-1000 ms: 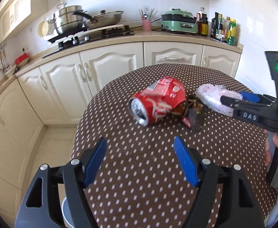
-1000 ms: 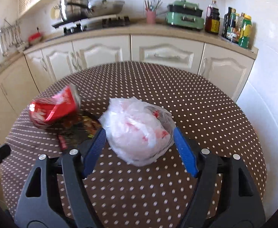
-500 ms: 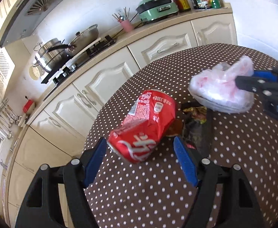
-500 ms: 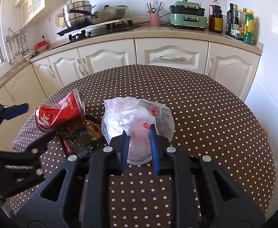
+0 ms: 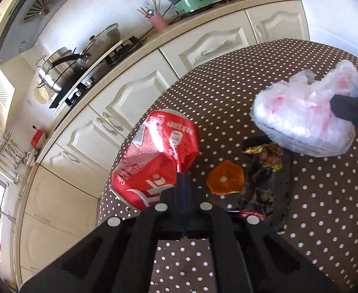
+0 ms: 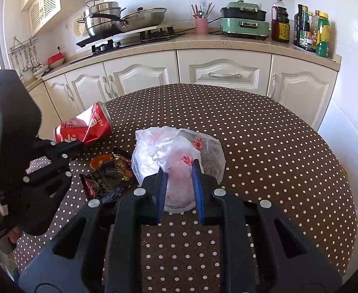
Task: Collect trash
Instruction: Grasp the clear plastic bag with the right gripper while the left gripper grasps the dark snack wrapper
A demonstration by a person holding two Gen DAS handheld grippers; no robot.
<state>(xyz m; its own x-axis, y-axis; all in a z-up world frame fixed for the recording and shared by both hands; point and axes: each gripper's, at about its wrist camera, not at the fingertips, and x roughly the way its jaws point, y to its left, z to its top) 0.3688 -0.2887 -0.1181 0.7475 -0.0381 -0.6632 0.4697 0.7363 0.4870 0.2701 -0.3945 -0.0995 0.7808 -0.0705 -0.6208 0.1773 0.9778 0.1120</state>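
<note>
The left gripper (image 5: 183, 178) has snapped together, pinching the crushed red can (image 5: 154, 161), whose lettering is unreadable. The right gripper (image 6: 179, 185) squeezes the plastic bag (image 6: 174, 151), contents hidden.

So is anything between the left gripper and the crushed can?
Nothing visible. The left gripper is shut with its tips pinching the crumpled edge of the can; the orange scrap and dark wrapper lie beside them.

A round table (image 6: 264, 134) is being covered by a brown, white-dotted cloth. A crushed red can (image 5: 154, 161), an orange scrap (image 5: 225, 177), a dark wrapper (image 6: 108, 173) and a plastic bag (image 6: 176, 151) are being carried on it, grouped together.
</note>
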